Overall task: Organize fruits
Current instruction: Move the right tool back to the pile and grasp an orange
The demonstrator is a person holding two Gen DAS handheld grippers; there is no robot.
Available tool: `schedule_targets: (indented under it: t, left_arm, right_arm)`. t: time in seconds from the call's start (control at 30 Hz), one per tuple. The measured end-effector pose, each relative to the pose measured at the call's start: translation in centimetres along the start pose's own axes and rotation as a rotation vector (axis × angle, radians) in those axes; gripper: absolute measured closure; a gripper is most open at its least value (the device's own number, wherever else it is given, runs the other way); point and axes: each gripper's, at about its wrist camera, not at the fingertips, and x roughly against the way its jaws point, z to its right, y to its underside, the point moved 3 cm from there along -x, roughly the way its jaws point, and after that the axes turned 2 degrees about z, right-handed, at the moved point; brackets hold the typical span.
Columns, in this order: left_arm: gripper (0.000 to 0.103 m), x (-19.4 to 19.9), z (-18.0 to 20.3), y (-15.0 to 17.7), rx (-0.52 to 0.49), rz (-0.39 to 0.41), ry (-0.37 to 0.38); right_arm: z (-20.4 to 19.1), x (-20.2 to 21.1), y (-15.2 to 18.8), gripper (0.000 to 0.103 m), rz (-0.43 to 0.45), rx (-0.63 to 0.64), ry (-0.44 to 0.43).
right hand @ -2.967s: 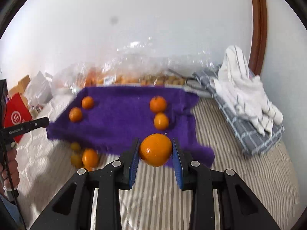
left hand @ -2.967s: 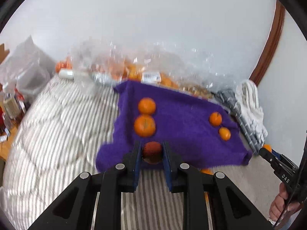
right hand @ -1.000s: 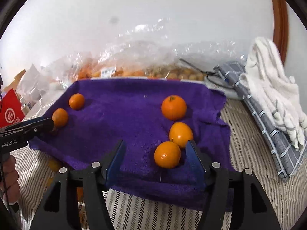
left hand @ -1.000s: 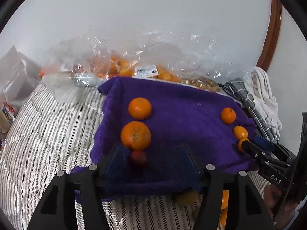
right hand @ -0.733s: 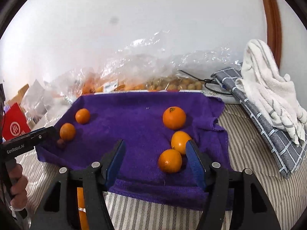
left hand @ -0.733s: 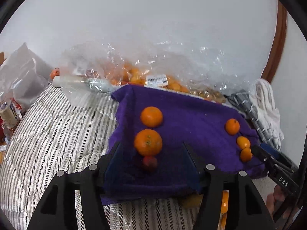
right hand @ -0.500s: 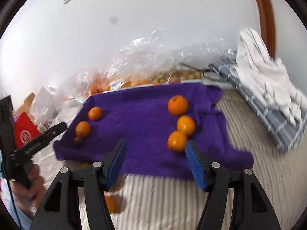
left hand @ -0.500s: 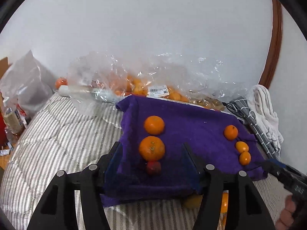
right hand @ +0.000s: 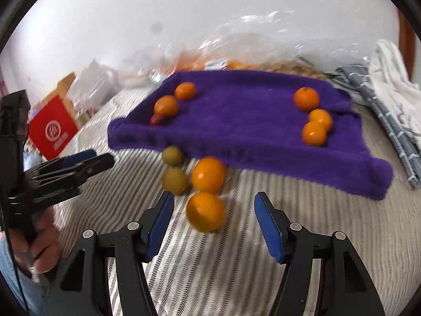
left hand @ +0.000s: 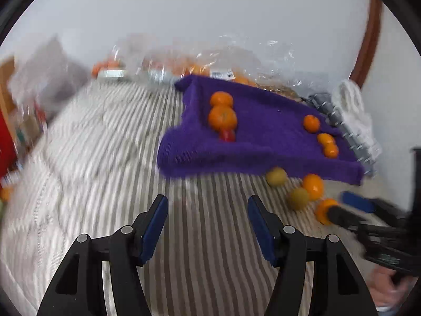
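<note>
Now the right tongs (right hand: 214, 222) are spread wide and empty, low over the striped bed (right hand: 302, 237), with the nearest orange (right hand: 206, 212) lying loose between the two blue pads, a touch closer to the left one. That looks like the next pick. To do it well, I'd slide the tongs slightly left so the fruit sits centred, push forward until the pads flank its widest part, then squeeze gently, since it's round and the bedding is soft enough to let it roll.

Just beyond it sits a second orange (right hand: 208, 174), nearly touching, and two greenish fruits (right hand: 175, 180) to the front-left. Crowded company: a sloppy close could nudge them away.

Further ahead lies the purple towel (right hand: 244, 121), with three oranges lined up at front-right (right hand: 314, 133) and two oranges plus a small red fruit (right hand: 155, 119) at front-left. The open stretch below the right-hand row looks the likely spot for this one.

Over on the other side, the left tongs (left hand: 208, 226) also gape wide with nothing between them, hovering above bare bedding, with the towel ahead and the loose fruit off to their front-right. Blur makes fine contact hard to judge.
</note>
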Motion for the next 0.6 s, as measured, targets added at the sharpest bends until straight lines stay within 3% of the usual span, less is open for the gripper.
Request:
schedule_targets:
  t: [0.07,0.13,0.23,0.43,0.6]
  left_arm:
    - [0.042,0.7,-0.9,0.7,0.049,0.002,0.007]
    - [0.042,0.8,-1.4,1.1,0.080,-0.015,0.004]
    - [0.042,0.6,-1.9,1.0,0.109,-0.007,-0.010]
    - [0.042,0.2,-1.8,1.3,0.095,-0.033,-0.048]
    - [0.030,-0.5,-0.4,1.3,0.018,-0.061,-0.088]
  right_arm:
    - [-0.3,-0.8,0.3,0.047,-0.016,0.016,0.005]
    - [-0.5,-1.7,0.7,0.061,-0.044,0.016,0.010]
    - [-0.5,-1.7,0.7,0.069,-0.043,0.018,0.014]
    - [1.0,0.6,1.0,0.069,0.012,0.026,0.049]
    - [4.1,2.3,0.3,0.069,0.056,-0.001,0.118]
